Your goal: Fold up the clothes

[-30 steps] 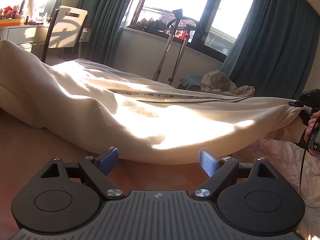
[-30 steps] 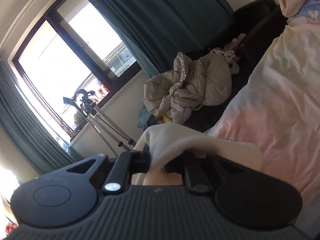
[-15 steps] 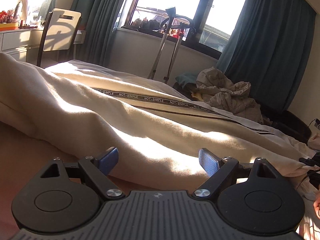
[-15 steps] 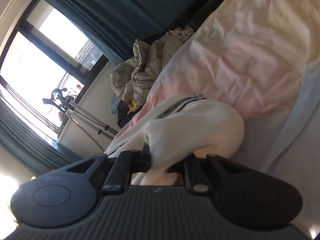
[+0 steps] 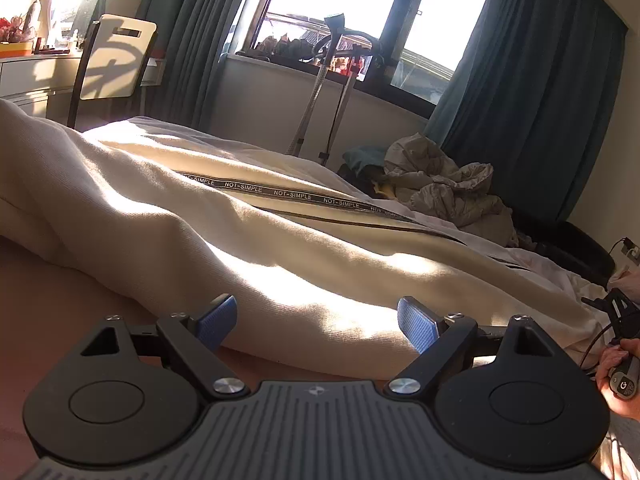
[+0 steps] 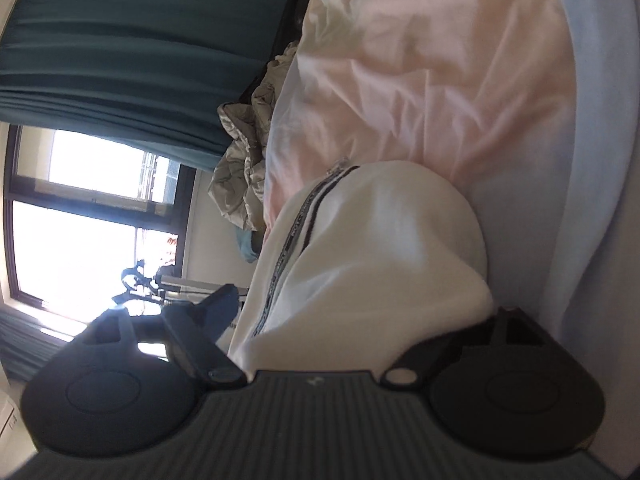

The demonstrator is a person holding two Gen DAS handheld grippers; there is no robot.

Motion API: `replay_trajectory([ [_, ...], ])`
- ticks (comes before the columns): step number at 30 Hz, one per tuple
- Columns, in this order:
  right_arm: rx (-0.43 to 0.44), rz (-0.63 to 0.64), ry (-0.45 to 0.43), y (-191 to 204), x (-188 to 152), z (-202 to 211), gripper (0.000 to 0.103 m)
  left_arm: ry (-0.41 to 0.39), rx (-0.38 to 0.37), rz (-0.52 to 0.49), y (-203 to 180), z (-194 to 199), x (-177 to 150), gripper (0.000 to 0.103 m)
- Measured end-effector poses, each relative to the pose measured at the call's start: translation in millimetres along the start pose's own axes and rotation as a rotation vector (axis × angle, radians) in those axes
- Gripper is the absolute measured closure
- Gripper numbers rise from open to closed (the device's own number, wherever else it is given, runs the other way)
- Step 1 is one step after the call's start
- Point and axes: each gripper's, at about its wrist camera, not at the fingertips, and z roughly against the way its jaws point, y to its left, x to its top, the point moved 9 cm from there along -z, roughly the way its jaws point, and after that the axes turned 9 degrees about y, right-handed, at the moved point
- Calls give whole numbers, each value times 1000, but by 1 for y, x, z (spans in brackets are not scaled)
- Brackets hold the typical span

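Observation:
Cream trousers (image 5: 248,232) with a black "NOT-SIMPLE" side stripe lie stretched out across the bed. My left gripper (image 5: 316,322) is open and empty, just short of the trousers' near edge. In the right wrist view my right gripper (image 6: 344,320) has its jaws spread wide; the trouser end (image 6: 380,248) lies draped between them, covering the right finger. The right gripper also shows at the right edge of the left wrist view (image 5: 616,312), at the trousers' far end.
A pink sheet (image 6: 432,80) covers the bed. A crumpled beige jacket (image 5: 444,188) lies on dark furniture beyond the bed. A chair (image 5: 116,64) and desk stand at the back left. Crutches (image 5: 316,96) lean under the window.
My right gripper has rolled over, lowered the trouser end onto the bed and opened its jaws. The trousers have sunk flat. The left gripper stays open and has barely moved.

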Motion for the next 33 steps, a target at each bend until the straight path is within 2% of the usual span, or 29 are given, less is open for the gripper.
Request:
replay_trajectory([
  [2, -58, -1, -20, 3, 12, -11, 25, -3, 4, -8, 0, -2, 0, 14],
  [3, -97, 34, -40, 10, 17, -13, 43, -5, 0, -9, -1, -3, 0, 14],
  [4, -143, 96, -70, 21, 24, -14, 73, -6, -2, -10, 0, -3, -1, 14],
  [5, -153, 160, -91, 36, 32, -14, 84, -5, -2, -10, 0, -4, -1, 14],
  [8, -49, 370, -129, 94, 43, -3, 94, 0, 0, -8, 0, -6, -3, 14],
  [10, 0, 507, -142, 126, 43, 8, 94, 4, -2, -7, 0, -6, -3, 14],
  [12, 10, 610, -146, 138, 40, 19, 94, 3, 3, -14, -1, -5, -3, 14],
  [15, -83, 611, -117, 107, 44, 18, 94, 1, 11, -23, -3, -4, -3, 14],
  [18, -188, 534, -71, 52, 46, 9, 93, 2, 19, -36, -4, -4, -3, 14],
  [20, -230, 477, -43, 22, 43, 7, 87, 10, 23, -39, -5, -5, -4, 14],
  [22, -258, 453, -31, 8, 39, 10, 71, 20, 16, -31, -5, -5, -4, 14],
  [24, -274, 485, -41, 7, 30, 22, 68, 24, 11, -22, -5, -4, -5, 14],
  [27, -327, 637, -54, 20, 9, 48, 48, 31, 0, -27, -8, 0, -6, 14],
  [33, -273, 810, -28, 49, -42, 116, 46, -2, -6, -60, -18, 18, -3, 14],
])
